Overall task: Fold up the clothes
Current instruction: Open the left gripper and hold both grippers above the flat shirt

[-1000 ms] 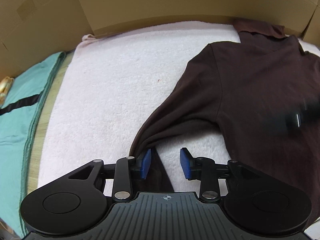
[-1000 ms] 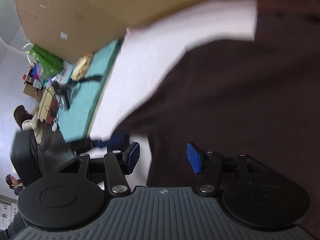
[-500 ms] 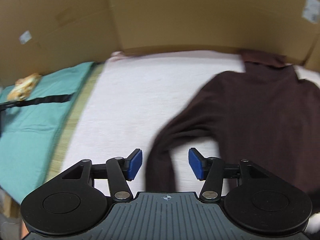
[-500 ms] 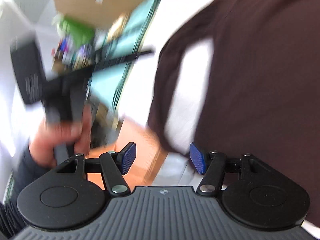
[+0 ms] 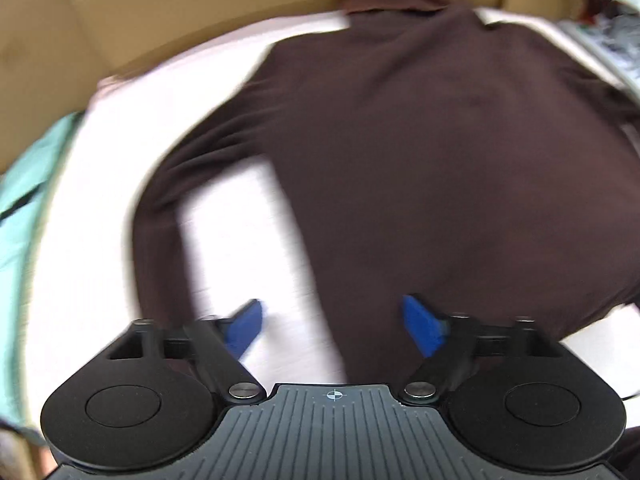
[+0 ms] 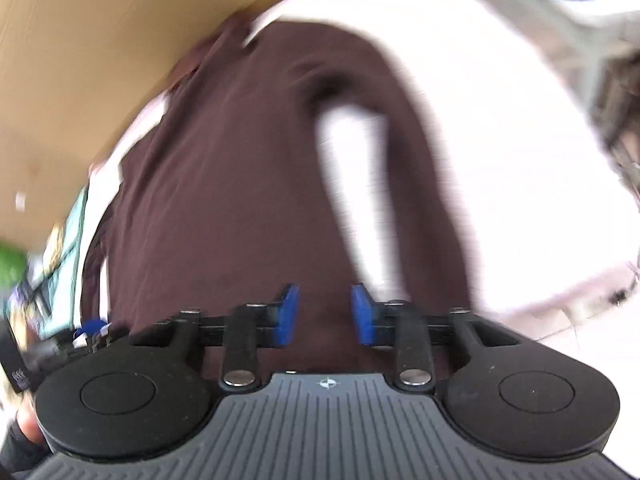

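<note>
Two views, both blurred by motion, look down along your tongs at the same scene. Largest is the cardboard wall (image 5: 240, 12) that stands behind everything. Below it lies a white fleecy blanket (image 5: 92, 272), which covers the surface you work on; I cannot tell whether a table or a bed is beneath. Spread flat on the blanket is the brown long-sleeved top (image 5: 420, 152), collar (image 5: 392, 2) toward the cardboard, hem toward you. Its sleeves (image 5: 160, 208) bend down beside the body, each with a strip of blanket showing between sleeve and body. A green cloth (image 5: 24, 184) lies at the left edge.

Your left tongs (image 5: 332, 328) hover over the hem near the body's left edge. Their jaws have just been opening and now stand wide, with nothing gripped; fabric shows below the gap but the pads do not press it. Your right tongs (image 6: 326, 314) hover over the lower body of the top, near the inner edge of the other sleeve (image 6: 424, 168). Their jaws have just been closing to a narrow gap, and I see nothing pinched between them.

By my judgement you are between grasps: the garment is laid out, and no fold shows yet. The next move likely calls for lowering each pair of tongs onto an edge of the fabric and pinching a single layer cleanly before lifting.
</note>
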`<action>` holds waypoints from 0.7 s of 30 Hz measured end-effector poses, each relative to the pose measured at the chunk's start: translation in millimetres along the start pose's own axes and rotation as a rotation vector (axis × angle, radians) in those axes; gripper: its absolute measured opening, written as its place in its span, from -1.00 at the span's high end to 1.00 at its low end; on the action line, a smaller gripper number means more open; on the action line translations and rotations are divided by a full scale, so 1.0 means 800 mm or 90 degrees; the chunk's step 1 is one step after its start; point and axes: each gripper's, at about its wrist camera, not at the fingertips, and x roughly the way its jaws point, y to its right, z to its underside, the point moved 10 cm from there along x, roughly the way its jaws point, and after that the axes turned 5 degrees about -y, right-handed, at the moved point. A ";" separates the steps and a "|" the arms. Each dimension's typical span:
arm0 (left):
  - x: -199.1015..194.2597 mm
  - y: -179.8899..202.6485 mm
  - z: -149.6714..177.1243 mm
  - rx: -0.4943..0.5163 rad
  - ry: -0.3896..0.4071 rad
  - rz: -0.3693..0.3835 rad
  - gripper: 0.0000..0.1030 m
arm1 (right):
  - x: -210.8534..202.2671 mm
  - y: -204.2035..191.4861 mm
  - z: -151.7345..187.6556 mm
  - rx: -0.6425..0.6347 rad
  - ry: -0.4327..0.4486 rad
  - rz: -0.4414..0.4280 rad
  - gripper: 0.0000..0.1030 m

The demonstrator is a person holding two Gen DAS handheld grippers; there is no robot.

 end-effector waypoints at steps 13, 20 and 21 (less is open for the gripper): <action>-0.039 0.092 -0.053 -0.022 0.078 0.159 -0.59 | 0.056 -0.158 -0.012 -0.149 -0.024 -0.101 -0.19; -0.002 0.111 -0.022 0.014 0.030 0.129 -0.61 | 0.092 -0.170 0.021 -0.178 -0.075 -0.070 -0.22; -0.001 0.104 -0.017 0.011 0.031 0.124 -0.61 | 0.089 -0.162 0.022 -0.176 -0.074 -0.068 -0.21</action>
